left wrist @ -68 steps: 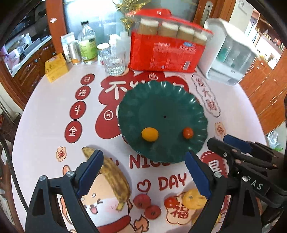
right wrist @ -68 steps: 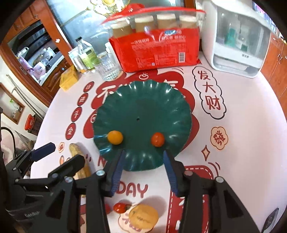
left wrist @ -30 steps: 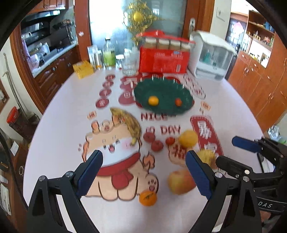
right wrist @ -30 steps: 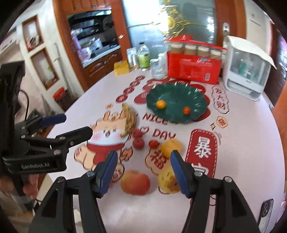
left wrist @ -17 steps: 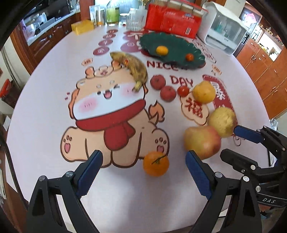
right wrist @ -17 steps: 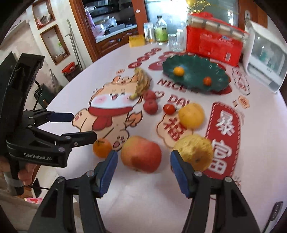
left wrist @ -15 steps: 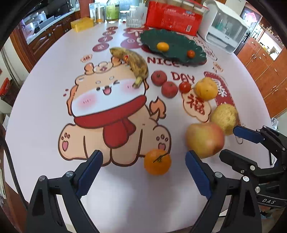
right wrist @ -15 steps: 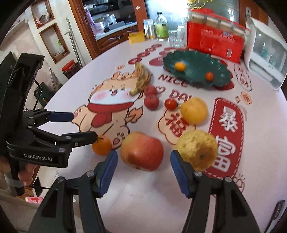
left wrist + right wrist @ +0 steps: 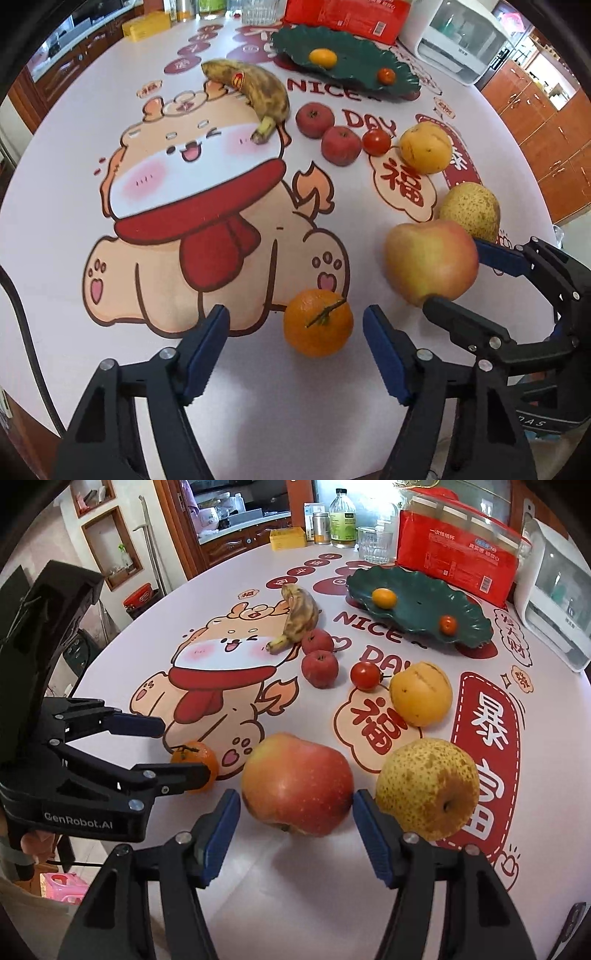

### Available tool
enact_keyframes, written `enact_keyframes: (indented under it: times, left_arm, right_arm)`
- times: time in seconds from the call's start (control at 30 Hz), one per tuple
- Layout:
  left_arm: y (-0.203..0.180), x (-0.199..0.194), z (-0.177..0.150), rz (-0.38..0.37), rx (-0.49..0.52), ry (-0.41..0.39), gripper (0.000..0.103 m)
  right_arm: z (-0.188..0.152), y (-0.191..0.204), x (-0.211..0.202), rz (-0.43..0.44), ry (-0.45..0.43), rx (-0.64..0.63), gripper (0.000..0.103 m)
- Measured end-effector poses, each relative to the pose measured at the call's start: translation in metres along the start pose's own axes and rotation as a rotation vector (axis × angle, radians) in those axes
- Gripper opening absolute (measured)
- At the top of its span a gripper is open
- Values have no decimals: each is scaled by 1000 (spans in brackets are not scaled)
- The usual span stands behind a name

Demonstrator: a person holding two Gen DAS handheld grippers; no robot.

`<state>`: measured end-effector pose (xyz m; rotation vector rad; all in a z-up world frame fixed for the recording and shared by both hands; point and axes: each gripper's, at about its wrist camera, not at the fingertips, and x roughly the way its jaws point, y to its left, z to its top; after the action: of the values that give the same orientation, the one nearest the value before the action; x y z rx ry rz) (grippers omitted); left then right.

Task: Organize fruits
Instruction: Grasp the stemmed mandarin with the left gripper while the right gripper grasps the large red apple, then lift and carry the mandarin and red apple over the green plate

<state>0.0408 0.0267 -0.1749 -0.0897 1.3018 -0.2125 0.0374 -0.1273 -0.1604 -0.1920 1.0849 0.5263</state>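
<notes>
Down low over the tabletop [image 9: 55, 206]: left tongs [image 9: 295, 350] just been closing, pads still clear either side of the tangerine [image 9: 317, 322]; right tongs [image 9: 295, 821] just been opening, straddling the apple [image 9: 297, 782], not clamped.

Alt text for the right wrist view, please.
The right tool straddles a large apple on the printed tablecloth, pads not yet touching. A pear sits right; the left tool brackets a tangerine.
</notes>
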Motion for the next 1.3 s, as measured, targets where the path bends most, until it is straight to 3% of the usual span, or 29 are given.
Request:
enact_keyframes:
  times: [0.2, 0.27, 0.43, 0.97, 1.3]
  left_arm:
    - [0, 8, 2, -26, -15, 29, 60]
    - [-1, 8, 2, -41, -12, 28, 51]
    - [2, 11, 5, -67, -31, 40, 49]
    - [-5, 12, 4, -52, 21, 25, 37]
    - [0, -20, 17, -36, 6, -59, 37]
  right_arm:
    - [3, -1, 11, 1, 17, 17, 69]
    - [4, -2, 15, 12, 20, 32, 69]
    - [8, -11, 23, 60, 34, 100, 70]
    - [10, -12, 23, 67, 25, 112, 69]
    - [12, -10, 12, 93, 20, 129, 69]
